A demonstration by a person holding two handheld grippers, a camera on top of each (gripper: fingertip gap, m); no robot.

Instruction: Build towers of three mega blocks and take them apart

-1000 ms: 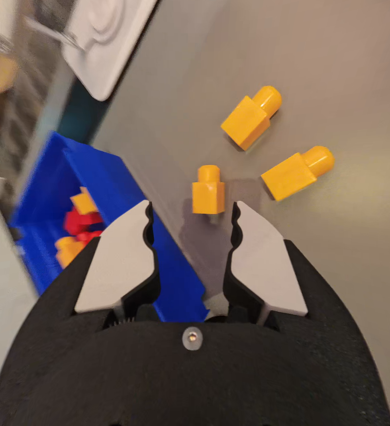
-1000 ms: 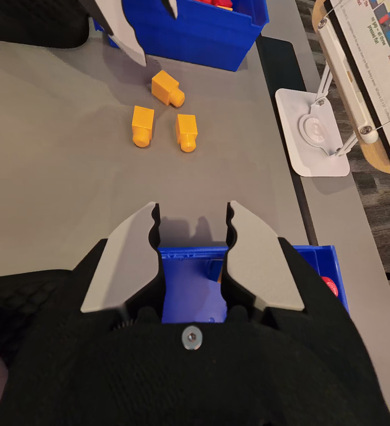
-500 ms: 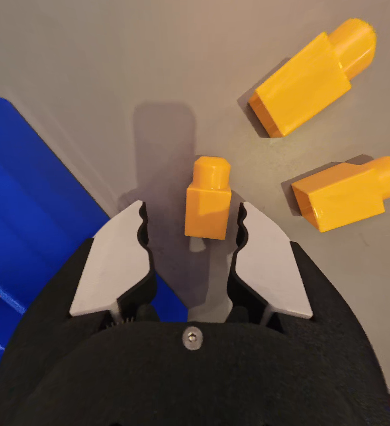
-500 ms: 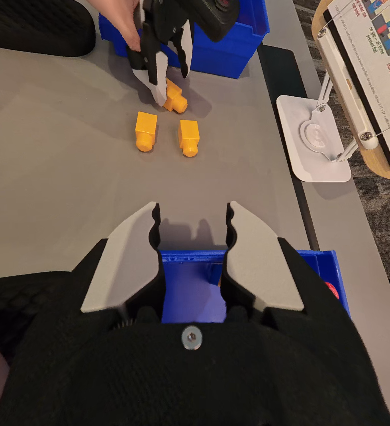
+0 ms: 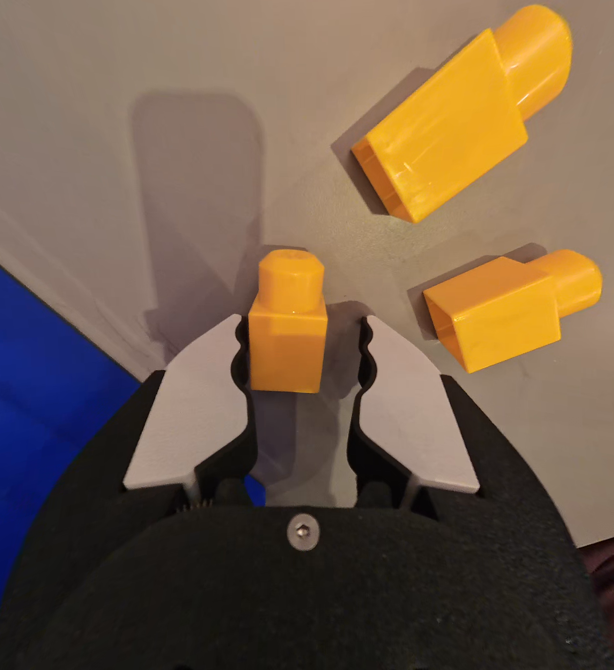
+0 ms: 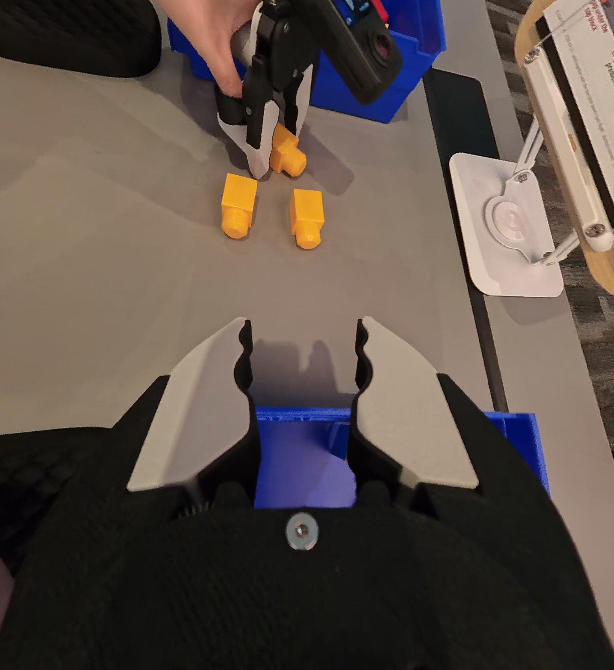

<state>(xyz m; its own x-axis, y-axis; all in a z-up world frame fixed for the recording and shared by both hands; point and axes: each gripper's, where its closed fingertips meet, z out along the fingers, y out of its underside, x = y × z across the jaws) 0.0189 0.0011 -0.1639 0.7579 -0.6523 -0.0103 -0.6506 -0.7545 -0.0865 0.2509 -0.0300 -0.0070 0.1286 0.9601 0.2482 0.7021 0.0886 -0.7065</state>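
Observation:
Three yellow mega blocks lie on their sides on the grey table [image 6: 80, 290]. My left gripper [image 5: 301, 321] is low over the table, with one yellow block [image 5: 285, 348] between its fingers. The left pad is against the block's side; a gap shows between the block and the right pad, so the gripper is open. The right wrist view shows this gripper [image 6: 276, 152] straddling that block [image 6: 287, 156]. The other two blocks [image 5: 443, 123] [image 5: 497, 319] lie to its right. My right gripper [image 6: 303, 326] is open and empty, well short of the blocks.
A blue bin [image 5: 26, 362] lies just left of my left gripper; it holds blocks [image 6: 370, 90]. Another blue bin [image 6: 512, 446] sits under my right gripper. A white stand base [image 6: 505, 224] with a board is at the right edge. A black pad [image 6: 62, 32] is far left. The tips of one gripper are about 30 centimetres away from the tips of the other.
My left gripper came down and forward around the near yellow block, and its jaws have narrowed around it. My right gripper has stayed put, open.

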